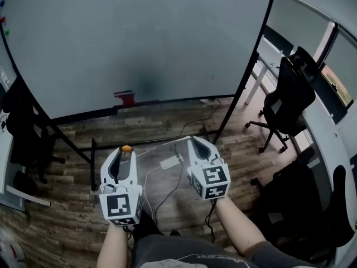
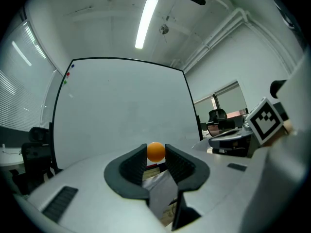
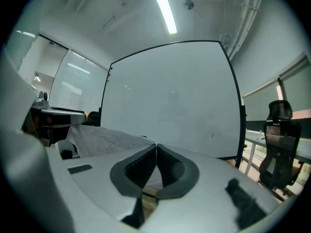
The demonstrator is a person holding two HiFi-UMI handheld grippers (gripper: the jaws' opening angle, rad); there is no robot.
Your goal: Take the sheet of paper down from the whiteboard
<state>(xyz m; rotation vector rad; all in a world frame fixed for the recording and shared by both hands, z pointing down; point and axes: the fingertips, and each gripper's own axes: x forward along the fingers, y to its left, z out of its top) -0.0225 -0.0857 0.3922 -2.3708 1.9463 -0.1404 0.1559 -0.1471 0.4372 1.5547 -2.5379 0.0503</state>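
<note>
The big whiteboard [image 1: 139,38] stands ahead of both grippers, its face bare except for small magnets at its upper left corner [image 2: 68,76]. My left gripper [image 1: 126,150] is shut on a small orange ball-shaped magnet [image 2: 156,151], which sits between the pad tips. My right gripper [image 1: 193,142] is shut on one edge of the white sheet of paper [image 3: 102,140]. The sheet hangs free of the board and stretches left from the right jaws toward the left gripper. Part of it shows under the left jaws [image 2: 163,193]. Both grippers are held low, back from the board.
A red object [image 1: 125,98] lies on the board's bottom rail. The board's black stand legs [image 1: 92,161] reach onto the wooden floor, where a white power strip [image 1: 169,162] and cables lie. Black office chairs [image 1: 287,99] and a desk stand to the right, and another dark chair [image 1: 22,127] to the left.
</note>
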